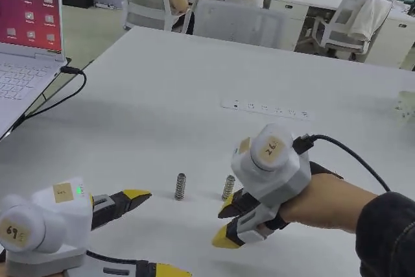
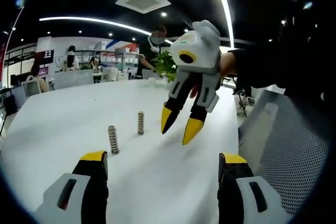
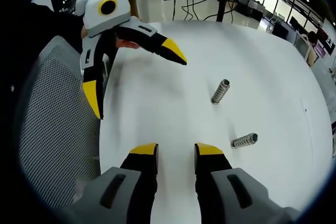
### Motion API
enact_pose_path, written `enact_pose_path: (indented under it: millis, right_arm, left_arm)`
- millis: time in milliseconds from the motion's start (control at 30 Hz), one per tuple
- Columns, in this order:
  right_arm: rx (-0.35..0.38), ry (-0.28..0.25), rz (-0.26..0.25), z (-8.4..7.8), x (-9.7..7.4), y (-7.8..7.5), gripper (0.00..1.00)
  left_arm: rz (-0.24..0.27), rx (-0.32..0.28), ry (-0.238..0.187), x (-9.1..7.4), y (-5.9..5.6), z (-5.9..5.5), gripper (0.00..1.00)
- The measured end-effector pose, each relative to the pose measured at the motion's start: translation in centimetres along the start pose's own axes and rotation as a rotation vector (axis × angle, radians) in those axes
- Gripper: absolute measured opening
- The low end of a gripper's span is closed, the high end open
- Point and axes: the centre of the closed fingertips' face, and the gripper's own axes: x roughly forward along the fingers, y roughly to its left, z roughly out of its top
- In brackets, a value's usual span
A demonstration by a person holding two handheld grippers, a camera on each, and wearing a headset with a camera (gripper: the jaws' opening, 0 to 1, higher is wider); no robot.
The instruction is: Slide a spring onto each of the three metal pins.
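1. The left gripper (image 1: pixel 157 231) lies nearest, low at the near edge of the white table (image 1: pixel 194 82). Its yellow-tipped jaws are spread wide and carry nothing.
2. The right gripper (image 1: pixel 225 224) hangs just above the tabletop, tips pointing down. Its jaws stand a little apart with nothing between them.
3. Two coils stand upright on the table between the grippers: the left-hand spring (image 1: pixel 180 187) and the right-hand spring (image 1: pixel 228 187). Whether a pin sits inside either coil cannot be told.
4. The right-hand spring stands just beside the right gripper's upper tip. The left gripper view shows a small gap between them.
5. Judgement: two springs are counted against the three the task requires, so the work appears unfinished.
6. Risk: a sideways drift of the right gripper would likely topple the tall, slender right-hand spring, and a fallen coil would probably roll on the smooth top.
7. Risk: the wide left jaws, swept inward, could strike the left-hand spring; a hard pinch could make a coil slip out
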Motion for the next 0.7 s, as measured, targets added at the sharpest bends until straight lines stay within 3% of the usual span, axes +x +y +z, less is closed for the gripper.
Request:
enact_pose_path:
  millis: [700]
  right_arm:
    - [0.161, -0.104, -0.077, -3.4, -3.2, 0.1, 0.27]
  left_arm:
    - [-0.014, -0.004, 0.009, 0.2, -0.6, -0.1, 0.84]
